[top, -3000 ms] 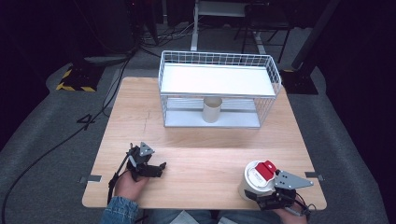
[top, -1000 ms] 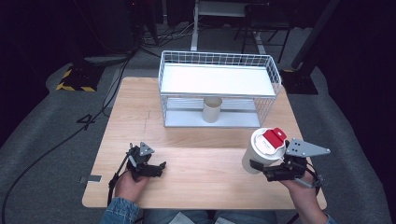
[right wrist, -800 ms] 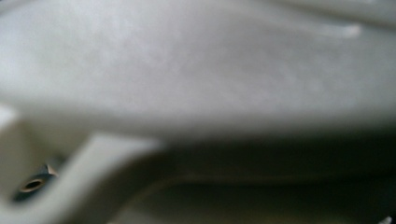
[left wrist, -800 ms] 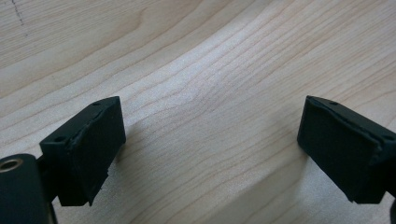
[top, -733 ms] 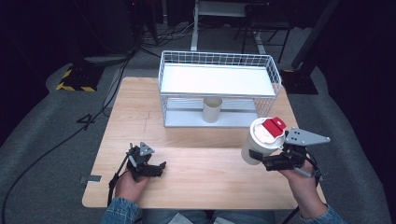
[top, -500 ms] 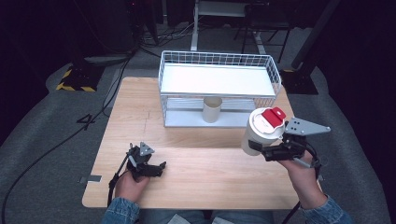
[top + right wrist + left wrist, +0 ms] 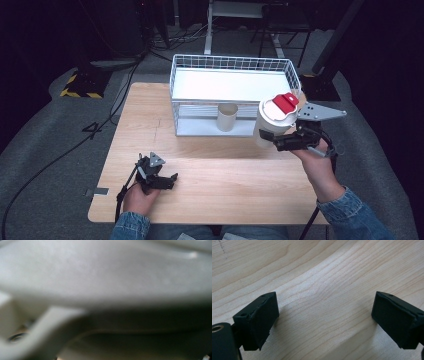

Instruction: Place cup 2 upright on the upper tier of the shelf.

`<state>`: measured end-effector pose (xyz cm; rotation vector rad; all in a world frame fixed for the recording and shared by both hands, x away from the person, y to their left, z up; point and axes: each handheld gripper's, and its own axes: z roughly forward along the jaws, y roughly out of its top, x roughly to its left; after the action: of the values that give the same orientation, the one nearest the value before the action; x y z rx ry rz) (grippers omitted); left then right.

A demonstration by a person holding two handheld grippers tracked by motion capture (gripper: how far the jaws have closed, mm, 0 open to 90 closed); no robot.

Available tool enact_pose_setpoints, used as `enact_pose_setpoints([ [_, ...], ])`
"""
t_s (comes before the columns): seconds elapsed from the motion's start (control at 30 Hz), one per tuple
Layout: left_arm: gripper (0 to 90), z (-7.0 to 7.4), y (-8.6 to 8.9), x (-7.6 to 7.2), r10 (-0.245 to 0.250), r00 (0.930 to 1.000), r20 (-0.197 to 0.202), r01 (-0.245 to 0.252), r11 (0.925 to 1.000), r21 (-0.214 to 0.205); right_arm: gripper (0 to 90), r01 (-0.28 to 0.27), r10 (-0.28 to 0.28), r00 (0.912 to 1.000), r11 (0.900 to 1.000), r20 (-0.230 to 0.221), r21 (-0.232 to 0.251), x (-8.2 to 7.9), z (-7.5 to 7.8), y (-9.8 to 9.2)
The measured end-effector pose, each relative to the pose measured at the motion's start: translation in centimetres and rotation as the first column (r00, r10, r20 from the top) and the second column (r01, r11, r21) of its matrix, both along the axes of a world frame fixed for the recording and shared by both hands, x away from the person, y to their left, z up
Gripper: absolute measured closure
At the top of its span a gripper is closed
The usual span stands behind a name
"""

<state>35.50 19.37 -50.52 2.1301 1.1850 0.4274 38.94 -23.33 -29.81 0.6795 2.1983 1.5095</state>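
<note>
Left gripper [image 7: 159,176]: parked low on the near-left of the wooden table [image 7: 225,165], jaws apart with bare wood between them — the left gripper view shows nothing between its pads [image 7: 259,320].
Left hand: flat and low at the table's near edge, denim cuff just behind it — resting, not reaching.
Wire basket [image 7: 235,95]: white, two-tiered, at the far middle of the table; a small beige cup [image 7: 227,117] stands upright in its lower tier.
White cup [image 7: 272,120]: lidded, red tab on top, lifted clear of the table and tipped a little, just off the basket's right front corner.
Right gripper [image 7: 285,141]: clamped on the lower side of the white cup — its own view is a blur of pale cup wall pressed close.
Right hand: forearm angled up from the near-right, wrist cocked, gripper pointing left toward the basket.
Risk one: the cup hangs near the basket's rim — a low approach could knock the lid or base on the wire.
Risk two: the grip sits low on a tall cup, so I'd say a quick swing could tip it in the jaws.
Risk three: set down on the lower tier carelessly, it might topple the beige cup.
</note>
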Motion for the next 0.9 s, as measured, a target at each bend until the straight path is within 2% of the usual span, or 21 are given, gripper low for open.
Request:
enact_pose_setpoints([
  [0.17, 7.9, 0.0, 0.0, 0.0, 0.0, 1.0, 0.0, 0.0, 1.0, -0.003, 12.2, 0.002, -0.002, 0.9999, 1.0, 0.013, 0.003, 1.2, 1.1, 0.5],
  [0.5, 7.9, 0.0, 0.0, 0.0, 0.0, 1.0, 0.0, 0.0, 1.0, -0.003, 12.2, 0.023, -0.023, 0.9997, 0.9996, 0.011, 0.013, 3.9, 3.0, 1.8],
  [0.9, 7.2, 0.0, 0.1, 0.1, 0.005, 1.0, 0.001, -0.005, 1.0, -0.004, 12.2, 0.071, -0.071, 0.9975, 0.9973, -0.001, 0.02, 6.9, 4.1, 2.6],
])
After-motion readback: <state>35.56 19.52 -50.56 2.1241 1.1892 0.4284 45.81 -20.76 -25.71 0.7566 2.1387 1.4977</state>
